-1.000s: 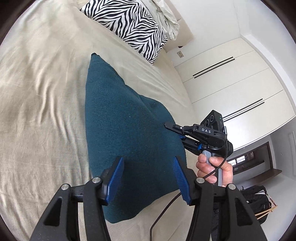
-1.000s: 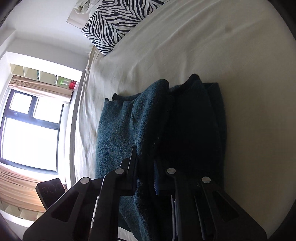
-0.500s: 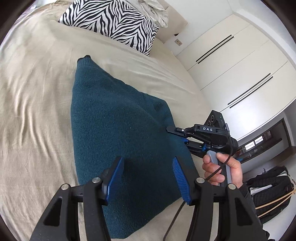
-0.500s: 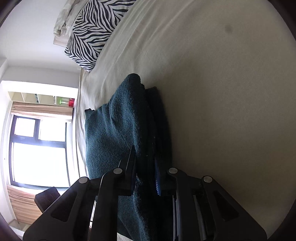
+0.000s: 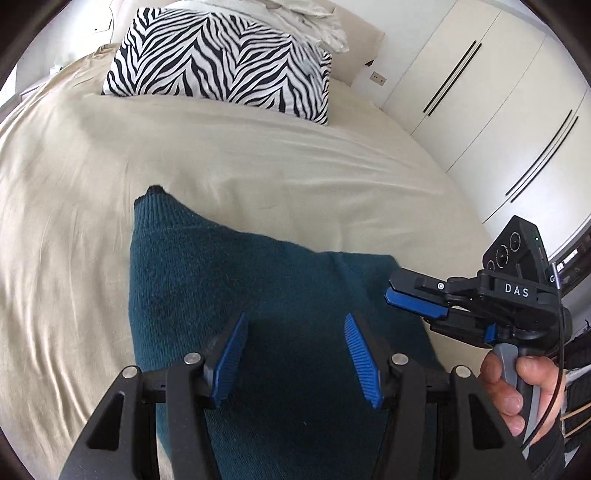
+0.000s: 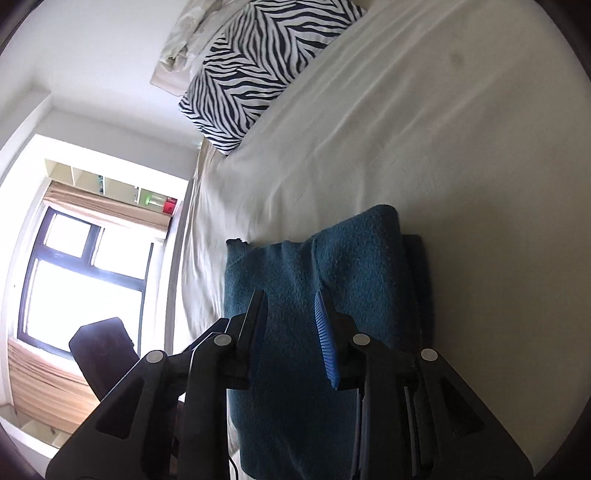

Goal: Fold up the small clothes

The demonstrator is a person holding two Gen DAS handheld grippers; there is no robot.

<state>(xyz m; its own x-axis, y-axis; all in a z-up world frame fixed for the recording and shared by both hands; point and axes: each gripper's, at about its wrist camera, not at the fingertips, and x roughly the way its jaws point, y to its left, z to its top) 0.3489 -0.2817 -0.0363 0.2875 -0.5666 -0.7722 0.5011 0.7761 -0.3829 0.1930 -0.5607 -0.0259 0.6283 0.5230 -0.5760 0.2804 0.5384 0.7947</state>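
Observation:
A dark teal knitted garment (image 5: 236, 288) lies folded on the beige bed sheet (image 5: 74, 184); it also shows in the right wrist view (image 6: 295, 269). My left gripper (image 5: 295, 321) is open and empty, hovering over the garment's near part. My right gripper (image 6: 290, 299) is open and empty just above the garment's folded right edge. In the left wrist view the right gripper (image 5: 391, 290) sits at the garment's right edge, held by a hand (image 5: 517, 384).
A zebra-print pillow (image 5: 221, 55) lies at the head of the bed, with crumpled white linen (image 5: 314, 18) behind it. White wardrobe doors (image 5: 498, 92) stand right of the bed. A window (image 6: 74, 277) is on the left side.
My right gripper has opened and let go of the garment's folded edge, which now lies flat. My left gripper has moved back over the garment, still open.

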